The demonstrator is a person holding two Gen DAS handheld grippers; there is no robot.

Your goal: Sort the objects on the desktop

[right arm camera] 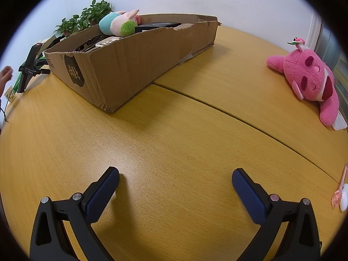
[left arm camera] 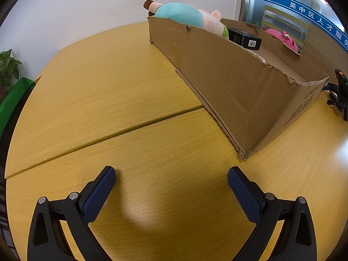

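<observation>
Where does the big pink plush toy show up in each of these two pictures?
Left wrist view: the pink plush toy peeks over the far wall of the cardboard box, upper right.
Right wrist view: the same toy lies on the wooden table at the right edge, apart from the box.
Shared landmark: the cardboard box.

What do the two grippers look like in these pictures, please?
The left gripper and the right gripper look the same: each has black plastic arms with triangular cut-outs and round silver rivets. The fingers carry dark blue pads with a fine dotted texture. No cables, markings or sleeves show.
</observation>
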